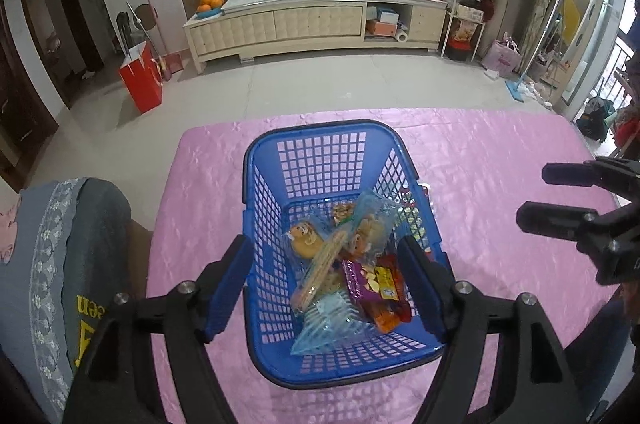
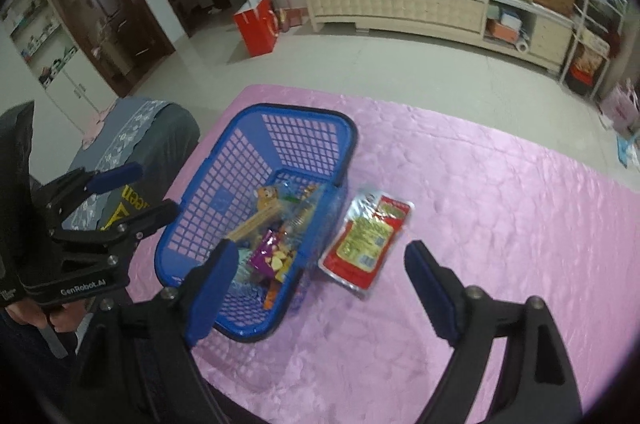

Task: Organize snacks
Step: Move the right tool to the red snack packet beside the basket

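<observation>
A blue plastic basket (image 1: 256,152) (image 2: 240,120) stands on the pink tablecloth (image 1: 500,164) (image 2: 500,224). Several snack packets lie in it, among them a purple packet (image 1: 362,276) (image 2: 268,252) and clear bags of biscuits (image 1: 320,264). My left gripper (image 1: 326,288) (image 2: 138,192) hangs open above the basket with nothing between its fingers. A red and green packet (image 2: 368,240) lies flat on the cloth just right of the basket. My right gripper (image 2: 320,252) (image 1: 548,198) is open and empty above that packet and the basket's near right corner.
A chair with a grey lace cover (image 1: 60,244) (image 2: 140,128) stands at the table's left edge. Beyond the table are bare floor, a red paper bag (image 1: 140,80) and a long cream cabinet (image 1: 312,20). A person's hand (image 2: 40,316) holds the left gripper.
</observation>
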### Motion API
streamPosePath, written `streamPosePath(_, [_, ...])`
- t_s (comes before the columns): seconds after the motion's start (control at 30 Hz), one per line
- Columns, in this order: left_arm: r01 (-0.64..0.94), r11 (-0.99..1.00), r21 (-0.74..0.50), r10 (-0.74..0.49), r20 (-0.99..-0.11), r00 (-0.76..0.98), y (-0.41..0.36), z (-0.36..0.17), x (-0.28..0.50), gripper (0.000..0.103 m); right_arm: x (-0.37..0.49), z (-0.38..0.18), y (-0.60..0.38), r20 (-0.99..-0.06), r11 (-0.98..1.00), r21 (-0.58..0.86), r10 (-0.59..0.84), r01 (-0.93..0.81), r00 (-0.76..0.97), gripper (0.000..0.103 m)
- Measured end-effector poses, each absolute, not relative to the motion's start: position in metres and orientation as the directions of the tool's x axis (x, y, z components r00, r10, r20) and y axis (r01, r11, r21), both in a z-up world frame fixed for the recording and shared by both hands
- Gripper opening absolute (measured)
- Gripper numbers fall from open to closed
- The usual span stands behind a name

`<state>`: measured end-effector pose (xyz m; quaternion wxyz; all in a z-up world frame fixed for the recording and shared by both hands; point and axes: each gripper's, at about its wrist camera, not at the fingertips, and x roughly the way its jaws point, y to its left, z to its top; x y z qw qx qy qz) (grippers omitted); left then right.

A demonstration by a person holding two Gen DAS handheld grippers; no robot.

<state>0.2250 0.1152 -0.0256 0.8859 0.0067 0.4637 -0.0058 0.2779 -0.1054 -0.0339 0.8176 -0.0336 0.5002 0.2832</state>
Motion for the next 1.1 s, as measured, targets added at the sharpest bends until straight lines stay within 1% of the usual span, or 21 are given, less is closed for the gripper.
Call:
streamPosePath(0.3, [0.043, 0.999, 0.008, -0.018, -0.829, 0.560, 0.096, -0.035, 0.230, 0.073, 0.284, -0.052, -0.128, -0.857, 0.869, 0.249, 0.403, -0.427, 0.321, 0.088])
streamPosePath(0.83, [0.015, 1.000, -0.023, -0.028, -0.880, 0.474, 0.104, -0.093, 0.274, 0.073, 0.326, -0.112, -0.130, -0.902, 0.899, 0.249, 0.351, -0.361, 0.252, 0.088])
streamPosePath(0.97, [0.011, 1.000, 0.008, 0.002, -0.903, 0.430, 0.106, -0.115, 0.290, 0.073, 0.339, -0.129, -0.128, -0.908, 0.900, 0.270, 0.357, -0.342, 0.222, 0.088])
streamPosePath(1.1, [-0.008, 1.000, -0.029, -0.023, -0.915, 0.403, 0.111, -0.129, 0.300, 0.073, 0.350, -0.144, -0.125, -0.913, 0.901, 0.280, 0.356, -0.331, 0.200, 0.088])
